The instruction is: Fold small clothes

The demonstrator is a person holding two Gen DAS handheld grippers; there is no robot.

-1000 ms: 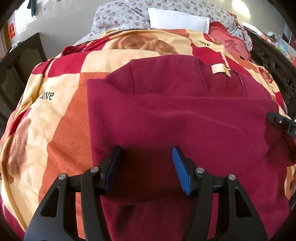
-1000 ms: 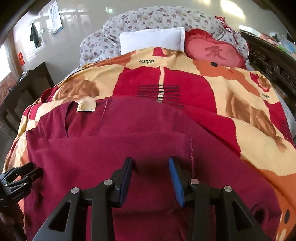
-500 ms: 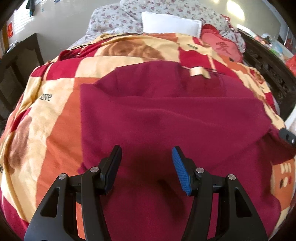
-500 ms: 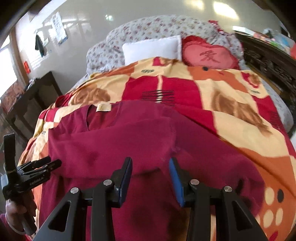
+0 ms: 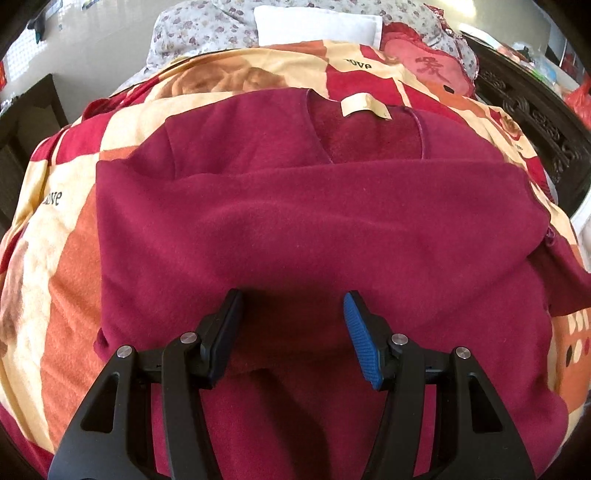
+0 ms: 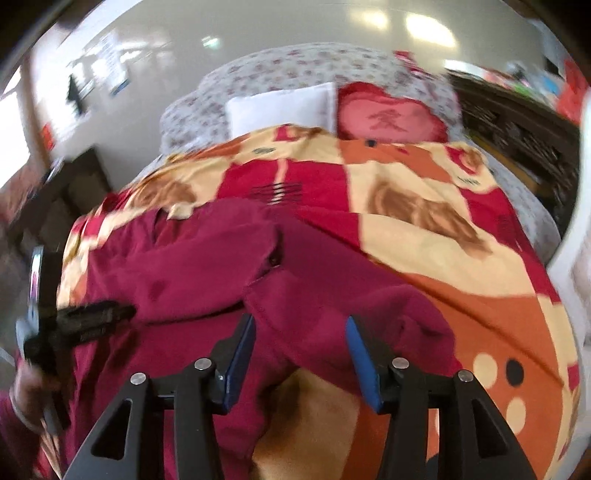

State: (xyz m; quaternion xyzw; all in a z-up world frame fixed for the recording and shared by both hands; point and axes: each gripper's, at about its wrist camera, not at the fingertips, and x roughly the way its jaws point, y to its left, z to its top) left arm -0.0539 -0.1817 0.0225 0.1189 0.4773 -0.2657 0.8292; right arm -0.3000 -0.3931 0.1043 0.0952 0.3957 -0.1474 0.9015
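Observation:
A maroon sweater (image 5: 303,221) lies flat on the patterned blanket (image 5: 66,266), its neck label (image 5: 364,107) at the far end. One sleeve is folded across the chest. My left gripper (image 5: 293,299) hovers over the sweater's lower body, open, with cloth under it but nothing pinched. In the right wrist view the sweater (image 6: 207,258) fills the left half, and a loose maroon fold lies below my right gripper (image 6: 301,321). Its jaws are opening and the pads are off the cloth. The left gripper (image 6: 122,312) shows side-on at the left, held by a hand (image 6: 26,387).
The bed's head carries a white pillow (image 5: 317,26), a red heart cushion (image 5: 424,62) and floral bedding (image 5: 207,29). Dark carved wooden furniture (image 5: 535,122) runs along the right side. A dark cabinet (image 6: 77,184) stands at the left.
The right gripper's jaws have widened and it has pulled back to the right, off the sleeve that now lies across the chest. The left gripper has shifted sideways over the sweater, still open.

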